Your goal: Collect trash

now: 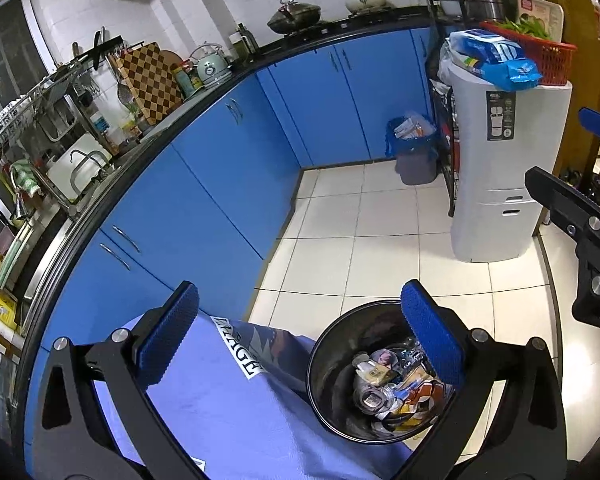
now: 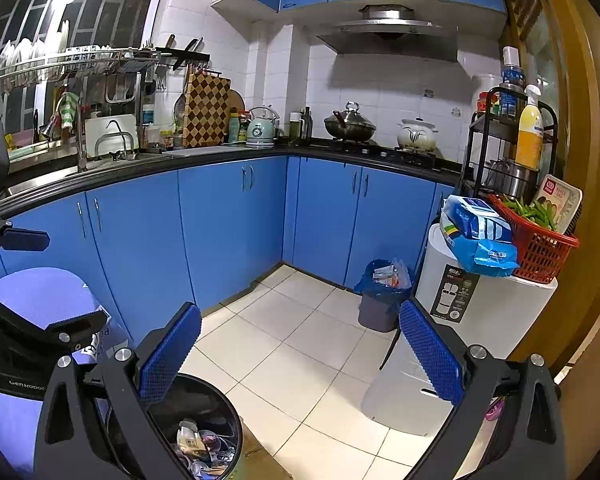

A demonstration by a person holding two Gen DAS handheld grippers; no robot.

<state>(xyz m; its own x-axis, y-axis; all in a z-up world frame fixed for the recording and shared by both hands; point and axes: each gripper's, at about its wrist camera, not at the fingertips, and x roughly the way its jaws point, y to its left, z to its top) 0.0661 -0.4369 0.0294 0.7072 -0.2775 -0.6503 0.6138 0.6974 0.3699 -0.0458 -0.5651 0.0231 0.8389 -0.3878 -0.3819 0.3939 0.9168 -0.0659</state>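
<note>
Below both claws, on tiled floor: round black bin [image 1: 380, 372] full of crumpled wrappers, glossy inner wall. Left claw [image 1: 300, 336] jaws apart, empty, directly above rim; right claw [image 2: 300, 354] jaws apart, empty, bin at its lower left. Left nearer. Lilac plastic bag [image 1: 220, 392] beside bin, smooth, limp
</note>
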